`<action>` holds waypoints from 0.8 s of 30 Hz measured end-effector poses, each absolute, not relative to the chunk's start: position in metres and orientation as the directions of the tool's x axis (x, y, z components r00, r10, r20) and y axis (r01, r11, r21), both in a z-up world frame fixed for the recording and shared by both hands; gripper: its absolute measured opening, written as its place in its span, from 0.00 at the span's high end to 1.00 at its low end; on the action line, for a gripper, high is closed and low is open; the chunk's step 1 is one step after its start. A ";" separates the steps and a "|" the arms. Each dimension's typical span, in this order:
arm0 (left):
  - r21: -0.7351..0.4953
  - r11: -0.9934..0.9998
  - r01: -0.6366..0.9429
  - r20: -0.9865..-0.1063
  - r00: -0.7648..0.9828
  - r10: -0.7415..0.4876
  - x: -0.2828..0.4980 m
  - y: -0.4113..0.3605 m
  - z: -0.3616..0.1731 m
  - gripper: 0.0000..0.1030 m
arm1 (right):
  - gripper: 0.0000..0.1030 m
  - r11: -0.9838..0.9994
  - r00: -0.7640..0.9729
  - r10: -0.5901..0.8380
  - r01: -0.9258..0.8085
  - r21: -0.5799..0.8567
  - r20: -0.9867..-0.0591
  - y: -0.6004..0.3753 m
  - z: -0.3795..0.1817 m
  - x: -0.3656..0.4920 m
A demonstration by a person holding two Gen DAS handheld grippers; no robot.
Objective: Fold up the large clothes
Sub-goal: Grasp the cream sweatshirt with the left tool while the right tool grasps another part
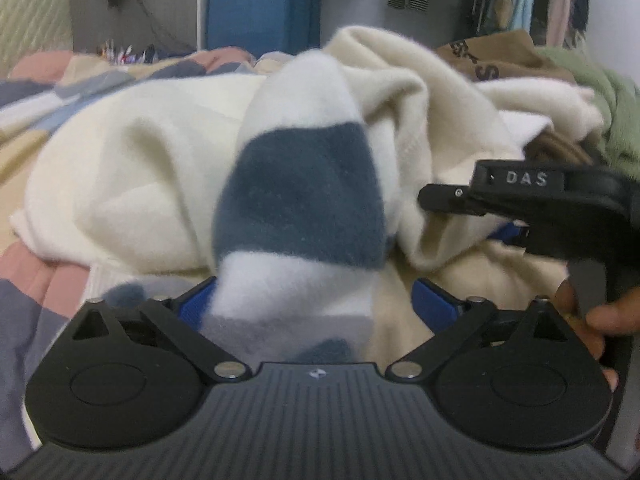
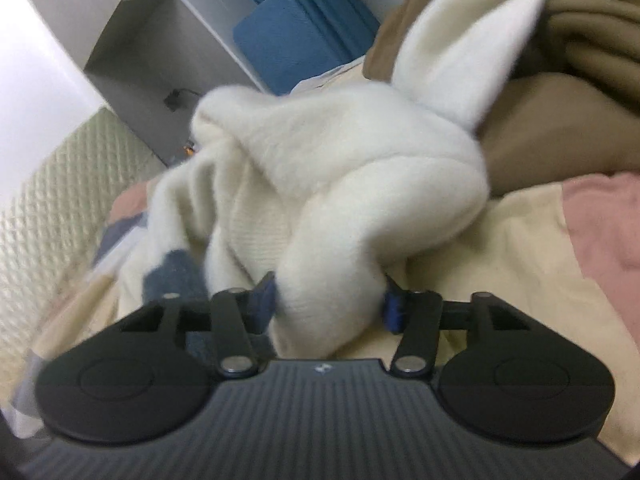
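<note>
both claws grip the fluffy cream fleece garment with blue-grey bands [image 1: 296, 184], left claw [image 1: 316, 304] on a banded sleeve, right claw [image 2: 330, 300] on cream bulk, lifting it off the patchwork quilted bed [image 2: 540, 240] to spread.

Two grippers: left gripper [image 1: 316, 300], right gripper [image 2: 330, 300]. One cream sweater [image 1: 132, 160] with blue and white stripes. One patchwork quilt [image 1: 36, 92]. One brown garment [image 1: 492, 54]. One green garment [image 1: 616, 108]. One blue suitcase [image 1: 260, 4]. One hand [image 1: 592, 320].
</note>
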State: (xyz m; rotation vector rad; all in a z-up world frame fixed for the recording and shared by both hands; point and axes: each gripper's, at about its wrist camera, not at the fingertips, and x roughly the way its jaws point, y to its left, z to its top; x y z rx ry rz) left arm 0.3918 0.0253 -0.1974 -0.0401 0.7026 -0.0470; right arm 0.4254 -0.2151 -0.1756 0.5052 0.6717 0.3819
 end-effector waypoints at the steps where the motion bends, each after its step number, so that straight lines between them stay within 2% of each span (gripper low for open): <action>1: -0.027 0.999 0.026 -0.646 0.763 -0.038 0.391 0.024 -0.200 0.16 | 0.66 0.830 0.730 0.477 -0.190 0.524 -0.490 -0.213 -0.174 0.423; 2: -0.008 1.000 0.021 -0.646 0.763 -0.021 0.391 0.023 -0.202 0.20 | 0.71 0.843 0.734 0.465 -0.196 0.501 -0.494 -0.213 -0.172 0.421; 4: -0.010 1.000 0.013 -0.648 0.762 -0.016 0.391 0.027 -0.202 0.39 | 0.77 0.840 0.738 0.459 -0.179 0.513 -0.495 -0.219 -0.171 0.421; 5: -0.014 1.000 0.006 -0.644 0.765 -0.014 0.391 0.031 -0.200 0.45 | 0.78 0.829 0.740 0.467 -0.176 0.532 -0.484 -0.223 -0.168 0.420; 7: -0.042 0.999 0.000 -0.640 0.768 -0.027 0.387 0.042 -0.193 0.68 | 0.81 0.832 0.757 0.460 -0.185 0.523 -0.464 -0.229 -0.157 0.413; 9: -0.111 0.994 -0.021 -0.632 0.773 -0.054 0.380 0.061 -0.183 0.80 | 0.81 0.856 0.779 0.437 -0.206 0.474 -0.451 -0.232 -0.140 0.401; 12: -0.217 0.973 -0.078 -0.593 0.802 -0.067 0.364 0.090 -0.164 0.84 | 0.83 0.862 0.802 0.434 -0.239 0.447 -0.410 -0.238 -0.116 0.378; 20: -0.287 0.936 -0.205 -0.447 0.893 0.059 0.317 0.144 -0.106 0.86 | 0.84 0.850 0.798 0.477 -0.313 0.423 -0.367 -0.257 -0.080 0.310; 24: -0.333 0.896 -0.292 -0.393 0.907 0.150 0.290 0.174 -0.083 0.86 | 0.84 0.835 0.767 0.520 -0.363 0.413 -0.377 -0.249 -0.074 0.281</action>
